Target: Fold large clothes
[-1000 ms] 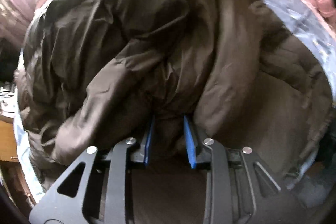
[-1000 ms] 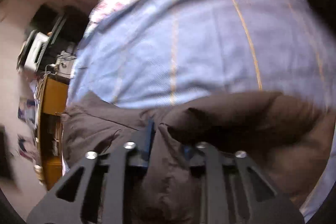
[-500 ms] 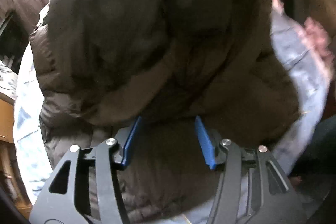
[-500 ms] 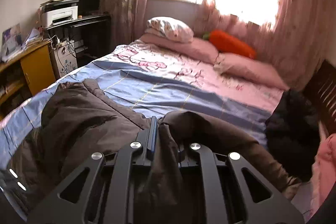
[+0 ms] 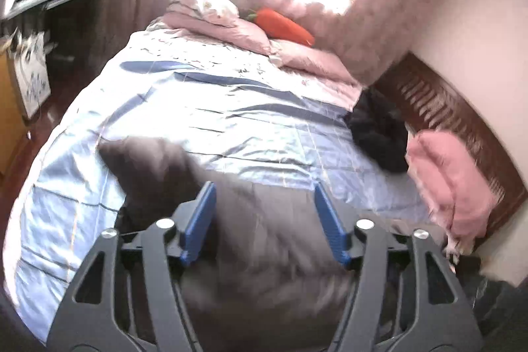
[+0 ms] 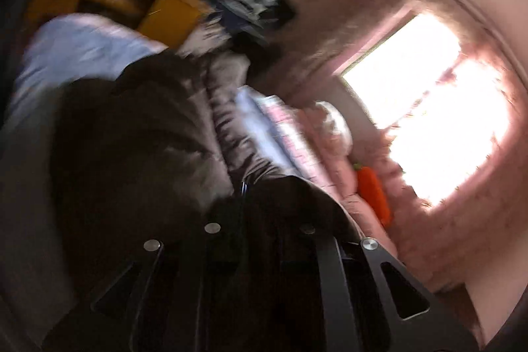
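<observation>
A dark brown puffer jacket (image 5: 264, 253) lies bunched at the near edge of the bed, blurred by motion. My left gripper (image 5: 264, 220) is open above it, its blue pads (image 5: 201, 216) wide apart with nothing between them. In the right wrist view the same jacket (image 6: 132, 154) hangs in front of the camera. My right gripper (image 6: 257, 197) is shut on a fold of the jacket and the fabric covers its fingers. This view is tilted and blurred.
The bed has a light blue quilt (image 5: 214, 108) and pink pillows (image 5: 224, 22) with an orange carrot plush (image 5: 280, 25) at the head. A black garment (image 5: 379, 134) and a pink garment (image 5: 448, 180) lie at the right by the wooden headboard (image 5: 462, 121). A desk (image 5: 13, 88) stands left.
My left gripper has let go of the jacket, opened wide and lifted to face the bed. My right gripper, still holding the jacket, has swung and rolled sharply.
</observation>
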### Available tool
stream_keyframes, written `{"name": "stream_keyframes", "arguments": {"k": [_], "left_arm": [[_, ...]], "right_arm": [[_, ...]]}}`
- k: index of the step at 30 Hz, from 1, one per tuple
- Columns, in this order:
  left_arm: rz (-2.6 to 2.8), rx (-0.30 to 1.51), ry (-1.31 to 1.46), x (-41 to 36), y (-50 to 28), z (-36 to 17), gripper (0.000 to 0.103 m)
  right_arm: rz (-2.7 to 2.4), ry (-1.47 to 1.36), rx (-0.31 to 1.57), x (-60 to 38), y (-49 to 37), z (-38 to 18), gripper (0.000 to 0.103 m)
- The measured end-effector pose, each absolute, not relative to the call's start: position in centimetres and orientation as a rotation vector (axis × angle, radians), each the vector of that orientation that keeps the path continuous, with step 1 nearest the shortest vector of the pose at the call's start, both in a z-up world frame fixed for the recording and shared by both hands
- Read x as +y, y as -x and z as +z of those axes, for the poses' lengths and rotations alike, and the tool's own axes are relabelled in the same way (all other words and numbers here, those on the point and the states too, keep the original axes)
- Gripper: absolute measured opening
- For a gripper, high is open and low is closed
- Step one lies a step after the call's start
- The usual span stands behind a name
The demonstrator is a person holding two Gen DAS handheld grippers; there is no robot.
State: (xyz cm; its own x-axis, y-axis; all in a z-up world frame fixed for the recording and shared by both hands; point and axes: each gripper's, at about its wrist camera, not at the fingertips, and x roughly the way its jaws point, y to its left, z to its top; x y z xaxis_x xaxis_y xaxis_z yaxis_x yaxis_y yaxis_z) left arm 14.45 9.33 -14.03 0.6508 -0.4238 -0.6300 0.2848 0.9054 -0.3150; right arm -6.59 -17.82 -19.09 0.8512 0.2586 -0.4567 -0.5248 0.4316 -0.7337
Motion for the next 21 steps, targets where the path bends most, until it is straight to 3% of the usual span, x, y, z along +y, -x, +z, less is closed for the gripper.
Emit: {"name": "stream_keyframes", "arguments": {"k": [6, 8, 9, 10, 11, 14, 16, 18, 21], "left_arm": [[-0.388, 0.983, -0.068, 5.4, -14.3, -18.6, 0.066], [-0.386, 1.045, -0.13, 4.4, -13.5, -21.0, 0.066], [-0.377, 1.06, -0.161, 4.1, -13.2, -22.1, 0.066], [-0.36, 1.071, -0.19, 4.1, -13.1, -23.1, 0.066], [-0.349, 1.084, -0.203, 4.2, -13.1, -23.8, 0.067], [-0.347, 1.134, -0.159, 5.3, -13.1, -25.0, 0.072], [-0.338, 1.16, -0.111, 6.0, -13.8, -25.4, 0.072], [-0.321, 1.176, -0.082, 6.5, -14.0, -25.7, 0.072], [-0.3, 1.166, -0.116, 6.1, -13.6, -25.0, 0.072]], "right_arm": [[0.553, 1.156, 0.376, -18.5, 13.0, -24.3, 0.025], [0.546, 1.101, 0.474, -18.9, 13.5, -24.0, 0.036], [0.551, 1.035, 0.526, -19.3, 13.3, -23.1, 0.044], [0.551, 0.944, 0.58, -19.9, 13.1, -22.0, 0.075], [0.534, 0.861, 0.591, -20.8, 13.1, -20.6, 0.099], [0.443, 0.739, 0.494, -22.7, 13.9, -17.2, 0.102], [0.413, 0.628, 0.641, -23.7, 12.3, -15.1, 0.101], [0.408, 0.488, 0.664, -25.0, 12.2, -12.6, 0.096], [0.386, 0.272, 0.706, -26.1, 10.6, -10.7, 0.067]]}}
